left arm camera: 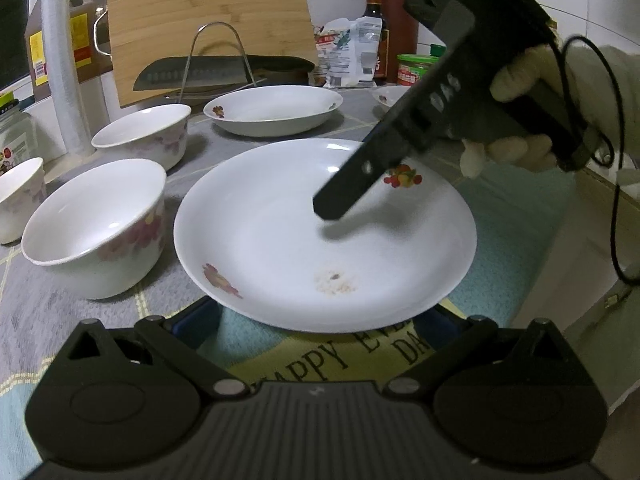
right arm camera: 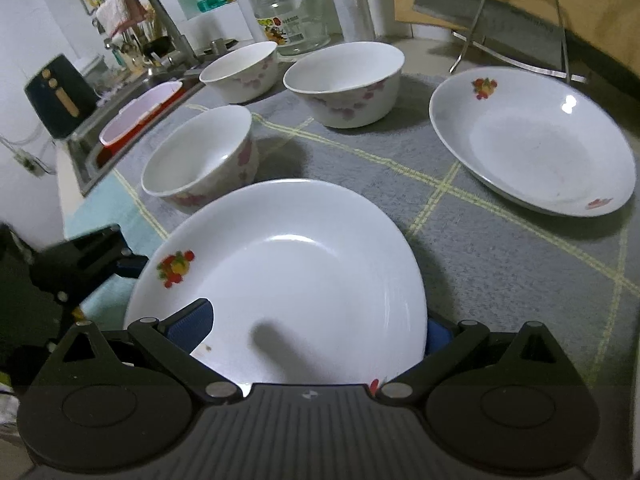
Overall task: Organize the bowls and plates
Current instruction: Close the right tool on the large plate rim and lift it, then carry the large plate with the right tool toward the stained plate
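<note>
A white plate with fruit prints [left arm camera: 280, 232] [right arm camera: 296, 264] lies on the mat in front of both grippers. My left gripper [left arm camera: 316, 320] is open, its blue pads [left arm camera: 192, 320] spread wide and tucked under the plate's near rim. In the right wrist view the left gripper [right arm camera: 84, 264] shows at the plate's left edge. My right gripper [right arm camera: 314, 328] is open and straddles the opposite rim, one pad [right arm camera: 192, 320] above the plate's inside, the other behind its edge. Its upper finger [left arm camera: 340, 196] hovers over the plate's middle, held by a gloved hand [left arm camera: 516, 148].
Three flowered bowls [left arm camera: 96, 228] [left arm camera: 144, 132] [left arm camera: 20, 196] stand left of the plate. A second plate [left arm camera: 272, 110] [right arm camera: 532, 140] lies behind, and a small dish [left arm camera: 390, 96] at the far right. Cutting board [left arm camera: 208, 20], knife [left arm camera: 224, 72], wire rack, bottles and jars line the back. A sink [right arm camera: 120, 128] is at the left.
</note>
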Available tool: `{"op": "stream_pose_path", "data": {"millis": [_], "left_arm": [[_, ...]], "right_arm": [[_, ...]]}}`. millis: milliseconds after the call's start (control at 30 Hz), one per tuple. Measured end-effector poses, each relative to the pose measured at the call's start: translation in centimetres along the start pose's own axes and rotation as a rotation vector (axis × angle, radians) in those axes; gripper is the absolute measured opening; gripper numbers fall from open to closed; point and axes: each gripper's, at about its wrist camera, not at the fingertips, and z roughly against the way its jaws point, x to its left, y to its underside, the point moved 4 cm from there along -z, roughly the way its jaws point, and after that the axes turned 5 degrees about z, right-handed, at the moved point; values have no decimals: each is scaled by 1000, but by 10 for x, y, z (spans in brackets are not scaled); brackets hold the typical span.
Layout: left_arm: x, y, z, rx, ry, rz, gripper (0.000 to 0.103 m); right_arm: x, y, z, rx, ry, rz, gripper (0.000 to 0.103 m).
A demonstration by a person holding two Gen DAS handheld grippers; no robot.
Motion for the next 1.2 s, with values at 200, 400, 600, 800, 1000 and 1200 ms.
{"op": "stream_pose_path", "data": {"millis": [200,400,600,800,1000,1200], "left_arm": [[1,-2,-2,3,11,-15,103],[-1,-5,-3,3,10,-53,103],[-1,-7,-3,17,8,-58,103],[0,-8,-5,29,16,-64,103],[0,-10,-6,38,18,-71,103],[-2,-12,-5,41,8,-91,103]], "right_arm": [[-18,-10,2,46,-107,-107,103],[-18,-17,-1,114,-133,-98,103],[-15,-19,-4,149,-149,-60,103],[-16,-20,-2,157,-163,-57,103],[-13,-19,-2,166,-151,-36,103],[-10,-16,0,177,-137,-14,103]]}}
